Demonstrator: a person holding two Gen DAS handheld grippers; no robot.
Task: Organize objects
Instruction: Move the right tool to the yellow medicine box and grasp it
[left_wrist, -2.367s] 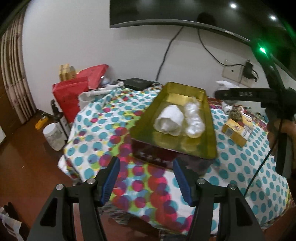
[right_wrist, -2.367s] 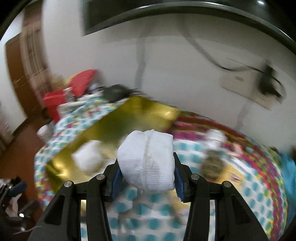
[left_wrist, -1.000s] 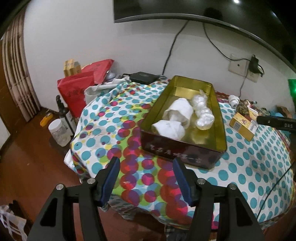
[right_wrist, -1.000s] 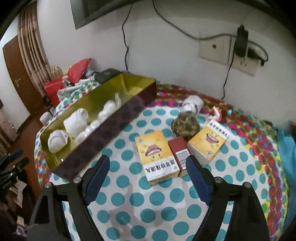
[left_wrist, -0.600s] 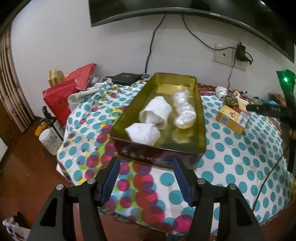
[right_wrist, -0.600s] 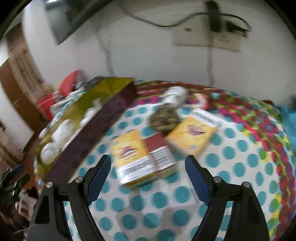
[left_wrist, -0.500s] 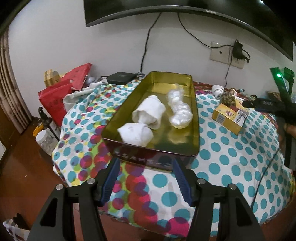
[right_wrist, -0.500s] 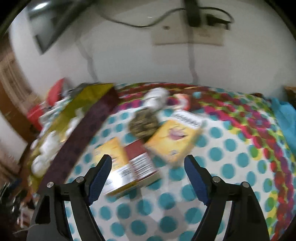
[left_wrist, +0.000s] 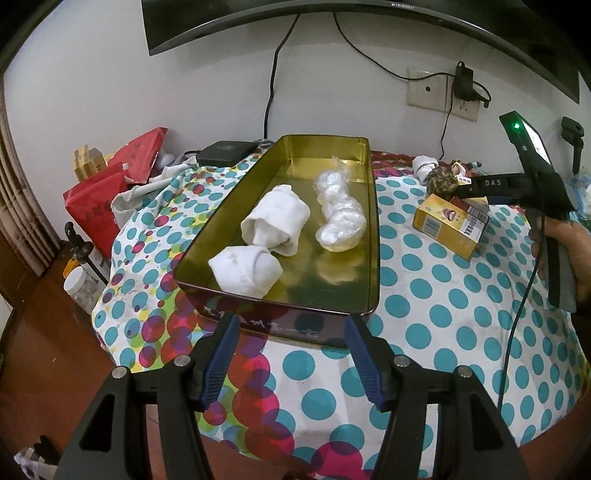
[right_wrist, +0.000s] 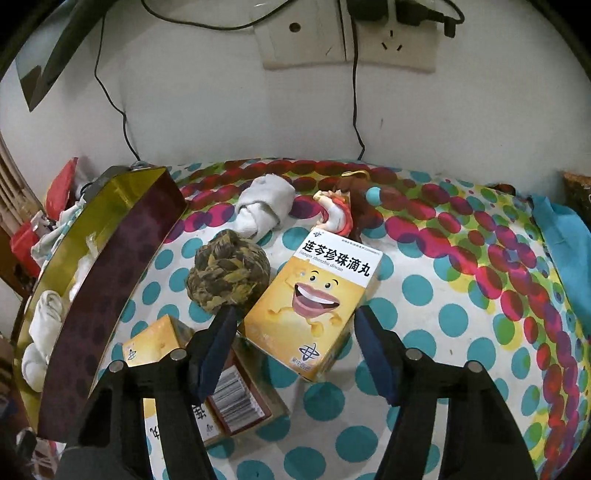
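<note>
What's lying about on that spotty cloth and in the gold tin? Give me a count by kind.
White rolled socks: 3, two in the tin, one on the cloth.
Clear plastic-wrapped bundle: 1, in the tin.
Yellow medicine boxes: 2.
Brownish woven ball: 1.
Small figurine: 1.
Total: 8.

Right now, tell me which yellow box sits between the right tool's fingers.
The flat yellow box with the laughing face, beside the woven ball.

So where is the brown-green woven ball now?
In the right wrist view, the woven ball lies on the dotted cloth, between the gold tin and the yellow box.
</note>
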